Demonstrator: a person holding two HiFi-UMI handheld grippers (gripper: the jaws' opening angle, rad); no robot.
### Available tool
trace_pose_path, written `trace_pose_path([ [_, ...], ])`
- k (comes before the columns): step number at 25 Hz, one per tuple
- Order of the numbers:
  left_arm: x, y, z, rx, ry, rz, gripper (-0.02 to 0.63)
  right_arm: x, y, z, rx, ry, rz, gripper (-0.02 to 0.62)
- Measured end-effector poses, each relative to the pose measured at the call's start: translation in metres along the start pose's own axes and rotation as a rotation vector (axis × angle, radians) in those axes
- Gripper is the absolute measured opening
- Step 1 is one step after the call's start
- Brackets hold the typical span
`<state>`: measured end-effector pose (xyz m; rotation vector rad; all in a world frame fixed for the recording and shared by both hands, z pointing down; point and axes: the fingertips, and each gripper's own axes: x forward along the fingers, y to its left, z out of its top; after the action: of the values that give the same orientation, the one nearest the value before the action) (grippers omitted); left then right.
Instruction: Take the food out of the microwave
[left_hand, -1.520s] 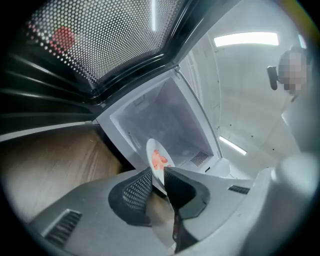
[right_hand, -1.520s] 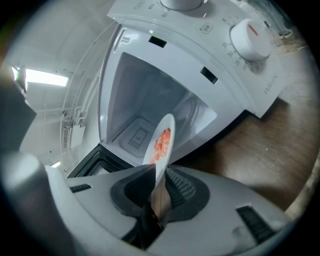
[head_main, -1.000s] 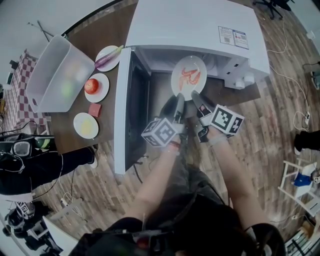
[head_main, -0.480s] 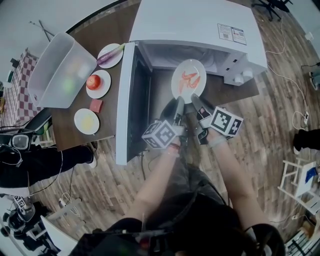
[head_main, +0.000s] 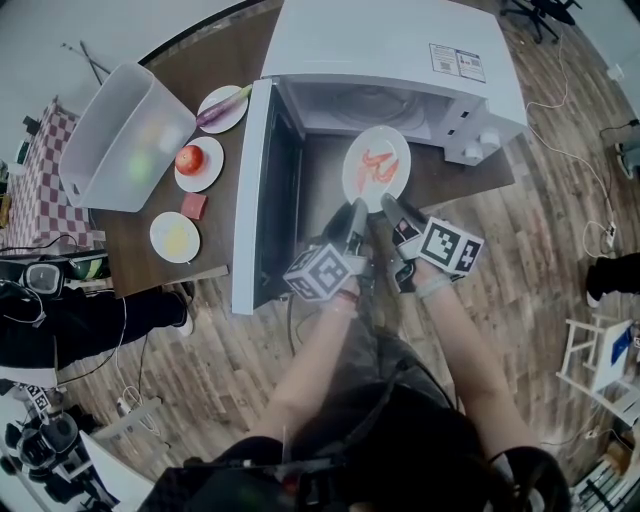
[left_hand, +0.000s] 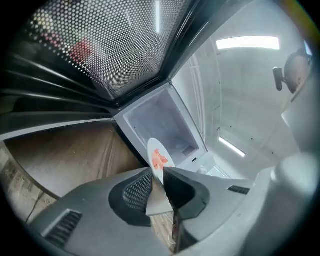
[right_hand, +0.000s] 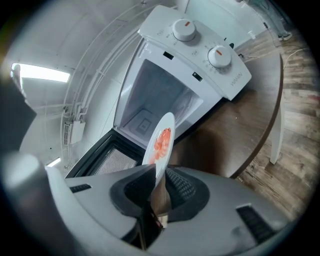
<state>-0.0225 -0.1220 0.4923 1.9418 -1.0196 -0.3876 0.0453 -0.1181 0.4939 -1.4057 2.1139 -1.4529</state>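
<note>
White round plate (head_main: 376, 166) of orange-red food (head_main: 377, 162) hangs just outside the open white microwave (head_main: 390, 50), above the brown wooden counter (head_main: 450, 182). Left tongs (head_main: 357, 215) and right tongs (head_main: 391, 208) each clamp its near rim. Likely rigid, glazed, slippery and breakable, so grip the bare rim only and keep it level.

Soft, even indoor light fills the head view; the white microwave (head_main: 385, 45) top is bright, nearly washed out, while its open door (head_main: 275, 200) reads dark; strong fisheye bending curves the floor (head_main: 540, 200) and table (head_main: 220, 55) toward dim corners; both gripper views sit inside round black vignettes; ceiling light strips (left_hand: 247, 43) glare white; the left gripper (left_hand: 157, 169) and right gripper (right_hand: 159, 167) loom grey and soft, out of focus; the near rim of the plate (right_hand: 167, 122) blurs.
</note>
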Motion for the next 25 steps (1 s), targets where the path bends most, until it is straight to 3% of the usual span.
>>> trace_pose_path([
  [25,-0.036,0.005,-0.013,-0.05,-0.011,0.028,0.057,-0.013,0.006,-0.033,-0.01,0.069,0.015,0.064],
])
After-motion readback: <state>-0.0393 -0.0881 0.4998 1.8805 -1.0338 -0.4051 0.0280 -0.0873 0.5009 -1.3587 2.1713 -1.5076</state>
